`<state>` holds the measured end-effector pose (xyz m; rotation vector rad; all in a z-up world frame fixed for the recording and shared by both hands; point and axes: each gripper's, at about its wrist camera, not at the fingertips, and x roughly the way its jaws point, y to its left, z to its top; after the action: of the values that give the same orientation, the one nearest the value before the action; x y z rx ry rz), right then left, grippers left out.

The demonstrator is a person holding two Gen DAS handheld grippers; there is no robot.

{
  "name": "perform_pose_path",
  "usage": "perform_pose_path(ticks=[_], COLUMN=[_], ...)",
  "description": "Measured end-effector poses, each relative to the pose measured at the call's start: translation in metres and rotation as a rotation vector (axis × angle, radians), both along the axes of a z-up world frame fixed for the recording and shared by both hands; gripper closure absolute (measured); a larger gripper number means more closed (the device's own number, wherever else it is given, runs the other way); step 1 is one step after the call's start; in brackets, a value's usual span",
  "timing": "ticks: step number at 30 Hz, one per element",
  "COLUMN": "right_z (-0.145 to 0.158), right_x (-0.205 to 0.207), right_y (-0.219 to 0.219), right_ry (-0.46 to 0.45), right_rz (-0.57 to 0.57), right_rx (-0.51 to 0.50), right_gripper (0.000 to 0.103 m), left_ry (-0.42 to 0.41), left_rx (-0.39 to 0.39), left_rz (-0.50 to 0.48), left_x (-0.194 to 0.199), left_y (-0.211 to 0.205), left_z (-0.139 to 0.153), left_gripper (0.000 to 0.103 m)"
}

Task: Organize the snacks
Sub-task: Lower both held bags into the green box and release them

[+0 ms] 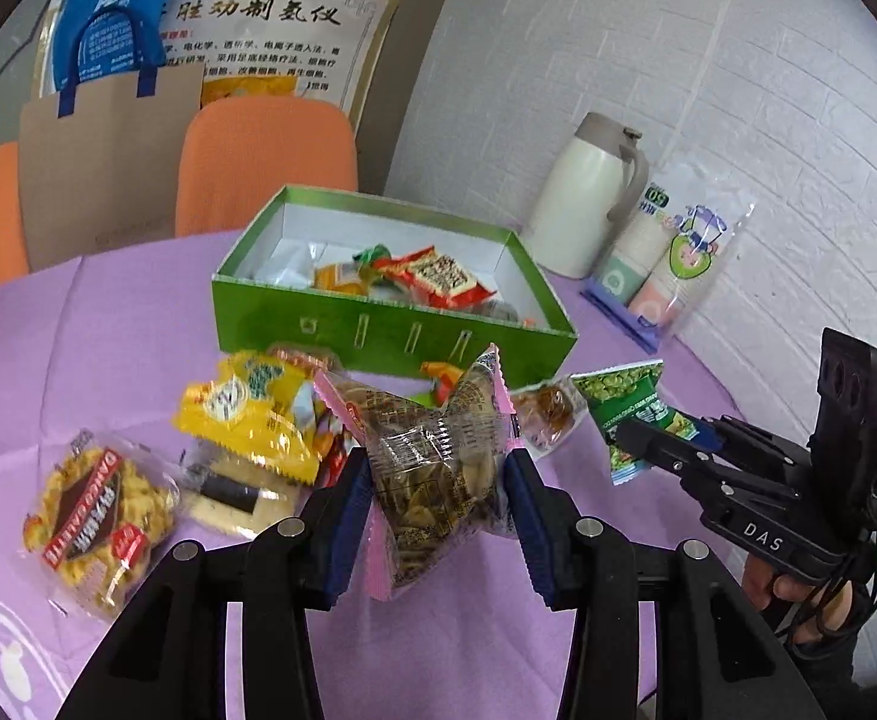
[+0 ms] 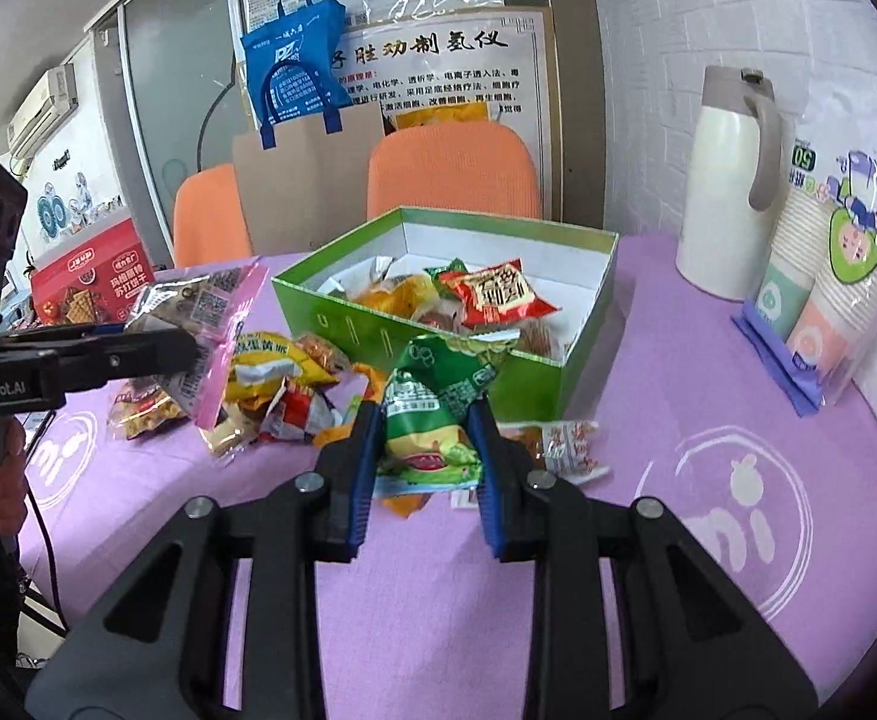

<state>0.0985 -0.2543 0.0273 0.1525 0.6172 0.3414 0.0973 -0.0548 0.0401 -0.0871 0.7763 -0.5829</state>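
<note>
Purple cloth covers the bench [image 2: 708, 390], and I work across it from my left side to my right. Off to the left of my left tool [image 1: 438, 474] lies a round cracker pack [image 1: 99, 516], and just ahead-left of it a yellow packet [image 1: 246, 414] tops the loose heap. The left tool itself is closed on a pink-edged clear snack bag [image 1: 438, 456], both blue pads pressing its sides, the bag lifted clear of the cloth; I judge it is held high so it can pass over the box wall. Straight ahead of both tools sits the green box [image 1: 390, 336], open on top, with a red packet [image 2: 498, 294] and others already inside, so that is where the snacks belong. To the right, my right tool [image 2: 426, 438] is clamped on a green pea packet [image 2: 432, 414], carried just short of the box's near wall. Beside it on the cloth rests a small orange-printed sachet [image 2: 564, 444]. Beyond, far right, stand a cream flask [image 2: 732, 180] and a sleeve of paper cups [image 2: 840, 276], apart from the sorting.
</note>
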Motion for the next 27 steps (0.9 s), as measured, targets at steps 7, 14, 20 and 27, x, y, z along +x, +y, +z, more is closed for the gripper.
perform_pose_path(ticks=[7, 14, 20, 27], right_z=[0.008, -0.005, -0.025, -0.041], right_x=[0.048, 0.093, 0.121, 0.13], right_y=[-0.005, -0.009, -0.006, 0.006], right_ry=[-0.023, 0.001, 0.042, 0.039], right_rz=[-0.043, -0.071, -0.066, -0.04], right_rx=[0.016, 0.023, 0.025, -0.087], right_gripper=[0.072, 0.071, 0.071, 0.024], left_ry=[-0.055, -0.029, 0.001, 0.041], left_rx=[-0.019, -0.007, 0.024, 0.045], left_rz=[0.052, 0.103, 0.099, 0.089], left_x=[0.051, 0.108, 0.139, 0.162], left_y=[-0.015, -0.035, -0.049, -0.058], left_z=[0.036, 0.033, 0.016, -0.013], left_gripper=[0.057, 0.057, 0.057, 0.048])
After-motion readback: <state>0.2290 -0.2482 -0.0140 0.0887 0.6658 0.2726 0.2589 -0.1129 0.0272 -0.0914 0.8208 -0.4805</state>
